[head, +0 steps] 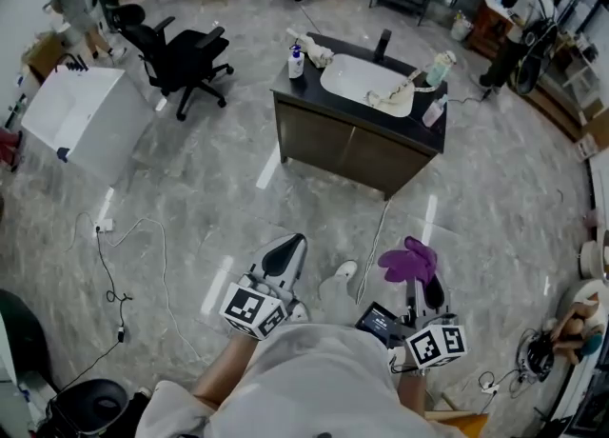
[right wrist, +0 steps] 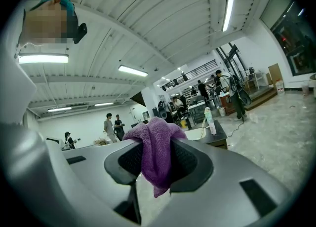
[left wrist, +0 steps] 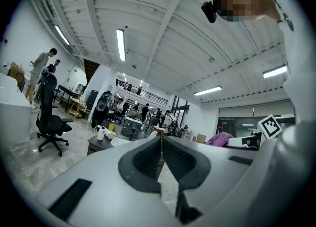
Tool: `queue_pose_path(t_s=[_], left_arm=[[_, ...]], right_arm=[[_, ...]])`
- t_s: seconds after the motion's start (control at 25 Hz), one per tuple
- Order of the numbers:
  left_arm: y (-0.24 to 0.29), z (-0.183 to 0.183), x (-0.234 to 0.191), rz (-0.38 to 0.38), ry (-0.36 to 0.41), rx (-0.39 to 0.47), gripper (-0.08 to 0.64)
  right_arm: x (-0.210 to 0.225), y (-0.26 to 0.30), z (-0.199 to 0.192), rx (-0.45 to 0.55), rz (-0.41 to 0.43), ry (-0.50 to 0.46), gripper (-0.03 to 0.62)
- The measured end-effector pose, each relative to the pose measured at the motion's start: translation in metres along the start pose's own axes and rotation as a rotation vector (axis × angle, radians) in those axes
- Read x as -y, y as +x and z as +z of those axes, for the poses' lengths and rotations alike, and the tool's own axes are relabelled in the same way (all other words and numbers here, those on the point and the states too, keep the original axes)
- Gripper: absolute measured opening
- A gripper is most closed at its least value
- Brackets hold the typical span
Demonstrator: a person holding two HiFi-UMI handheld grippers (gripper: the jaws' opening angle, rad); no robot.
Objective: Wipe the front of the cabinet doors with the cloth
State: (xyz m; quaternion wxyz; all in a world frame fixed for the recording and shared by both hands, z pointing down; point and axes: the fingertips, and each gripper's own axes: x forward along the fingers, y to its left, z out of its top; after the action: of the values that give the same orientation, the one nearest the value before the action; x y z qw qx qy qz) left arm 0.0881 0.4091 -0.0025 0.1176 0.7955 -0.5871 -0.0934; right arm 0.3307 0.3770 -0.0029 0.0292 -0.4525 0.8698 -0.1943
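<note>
Approach step: purple cloth [right wrist: 156, 154] is clamped in right gripper [head: 422, 286] fingers, left gripper [head: 285, 255] fingers are closed on nothing, cabinet doors [head: 344, 149] are not yet reached; cloth must be carried far forward.

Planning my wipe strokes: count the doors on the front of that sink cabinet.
2. The left door and right door sit side by side on the cabinet front, below the sink. The cabinet's other sides are hidden.
</note>
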Motion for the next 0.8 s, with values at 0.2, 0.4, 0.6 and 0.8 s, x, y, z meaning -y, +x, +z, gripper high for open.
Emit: queue_pose_path(t_s=[0.2, 0.4, 0.6, 0.8], left_arm=[[0.042, 0.001, -0.016, 0.02, 0.011, -0.019, 0.017], [0.103, 0.005, -0.033, 0.042, 0.033, -0.045, 0.017], [0.169, 0.02, -0.035, 0.06, 0.06, -0.034, 0.017], [0.212, 0.027, -0.046, 0.109, 0.025, -0.011, 0.017]], right_arm=[[0.024, 0.047, 0.008, -0.004, 0.014, 0.021, 0.135], [0.054, 0.106, 0.026, -0.009, 0.054, 0.029, 0.135], [0.097, 0.157, 0.052, -0.012, 0.091, 0.04, 0.135], [0.133, 0.201, 0.079, -0.004, 0.122, -0.007, 0.135]])
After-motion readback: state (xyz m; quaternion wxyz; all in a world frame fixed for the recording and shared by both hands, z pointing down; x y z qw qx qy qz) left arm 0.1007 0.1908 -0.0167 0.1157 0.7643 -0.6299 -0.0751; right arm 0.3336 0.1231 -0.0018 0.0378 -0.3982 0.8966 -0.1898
